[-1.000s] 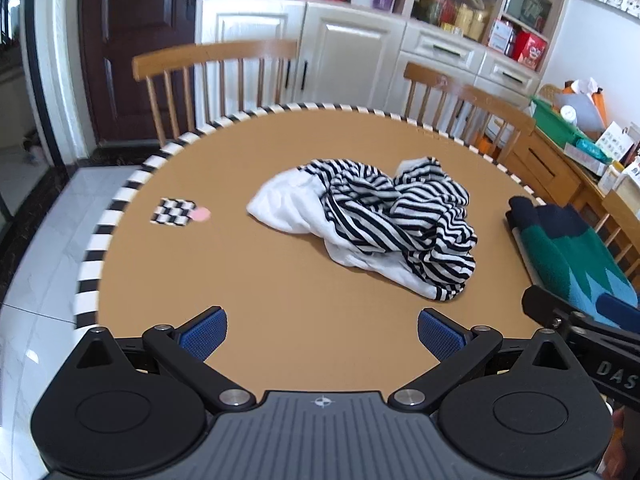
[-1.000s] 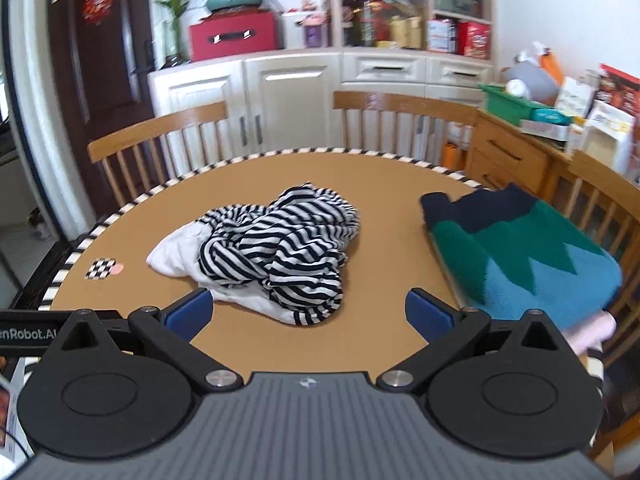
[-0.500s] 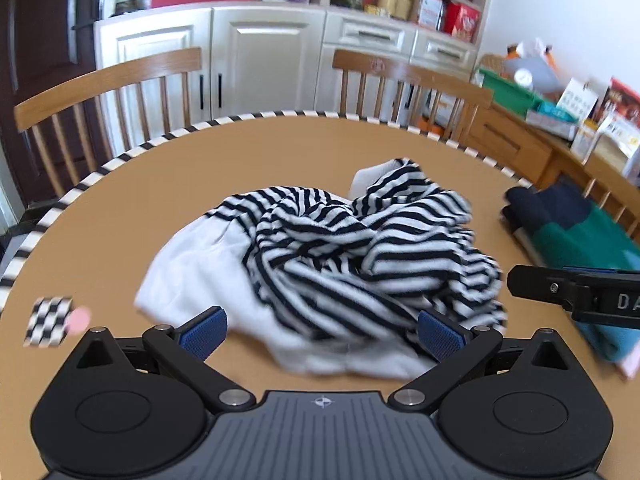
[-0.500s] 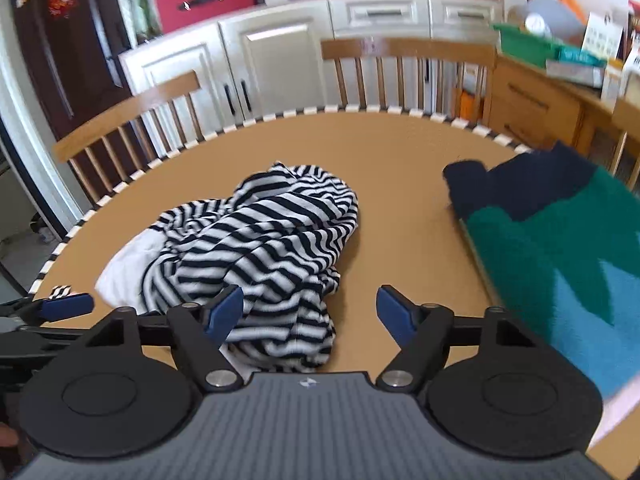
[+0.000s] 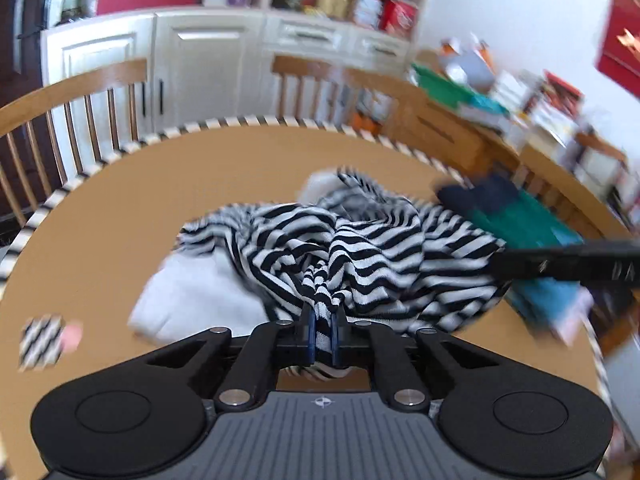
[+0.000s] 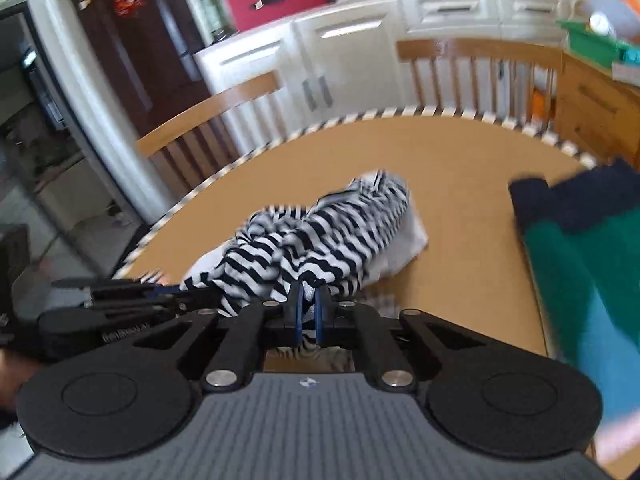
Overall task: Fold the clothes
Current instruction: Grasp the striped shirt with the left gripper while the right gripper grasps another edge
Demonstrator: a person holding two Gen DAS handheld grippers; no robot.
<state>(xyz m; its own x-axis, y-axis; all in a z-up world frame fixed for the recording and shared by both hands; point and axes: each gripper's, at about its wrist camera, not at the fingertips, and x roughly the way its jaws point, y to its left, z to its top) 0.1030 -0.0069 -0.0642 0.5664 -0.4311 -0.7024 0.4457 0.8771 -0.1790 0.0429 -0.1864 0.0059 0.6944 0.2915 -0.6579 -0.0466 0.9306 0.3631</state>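
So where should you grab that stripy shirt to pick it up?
Probably the near edge of the stripy shirt, coming from the front, one pinch each side. It lies crumpled; loose folds bunch up there, where the left gripper and right gripper already pinch it.

Left gripper: matte black linkage arms, blue pads, silver pivot screws, two round black discs, ribbed grey housing with small crosshair mark at frame bottom. Right gripper: identical build, blurred white lettering on its side.

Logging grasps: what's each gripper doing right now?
Left gripper: shut on the striped shirt.
Right gripper: shut on the striped shirt too.
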